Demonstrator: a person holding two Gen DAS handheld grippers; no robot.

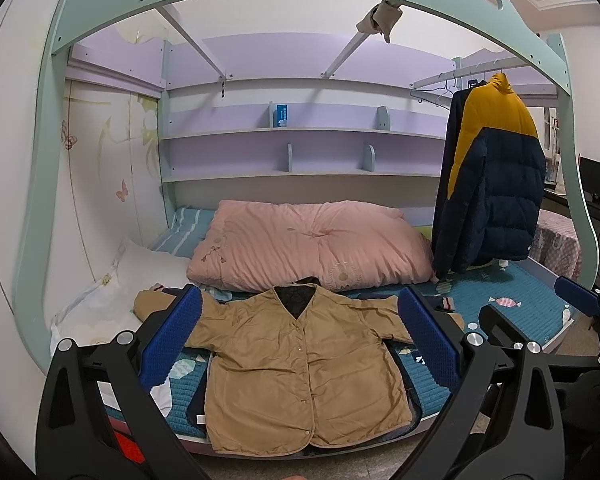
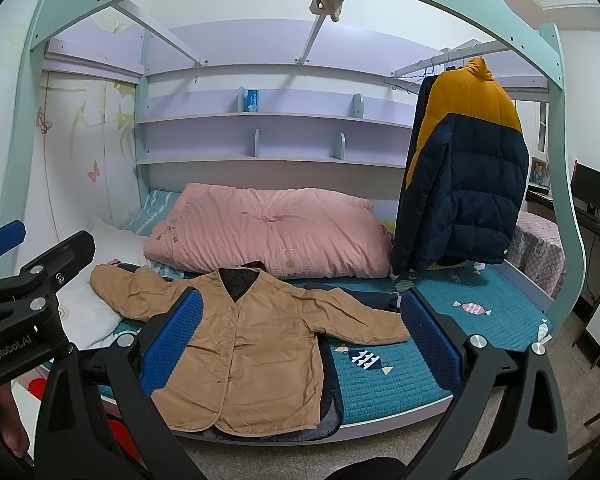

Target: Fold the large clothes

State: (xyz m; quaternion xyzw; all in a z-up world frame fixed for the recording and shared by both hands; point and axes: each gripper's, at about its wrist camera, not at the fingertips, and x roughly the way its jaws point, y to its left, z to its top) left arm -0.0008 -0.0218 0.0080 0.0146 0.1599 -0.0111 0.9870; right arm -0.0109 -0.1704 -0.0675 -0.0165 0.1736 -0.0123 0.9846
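A tan button-front jacket lies flat, front up, on the teal bed mat, sleeves spread to both sides, hem at the bed's near edge. It also shows in the right wrist view. A dark garment lies under it. My left gripper is open and empty, held before the bed with the jacket body seen between its blue pads. My right gripper is open and empty, over the jacket's right half and the mat. The right gripper also shows at the left view's right edge.
A pink quilt lies folded behind the jacket. A white pillow is at the left. A navy and yellow puffer jacket hangs from a rail at the right. The bunk frame arches overhead. Shelves line the back wall.
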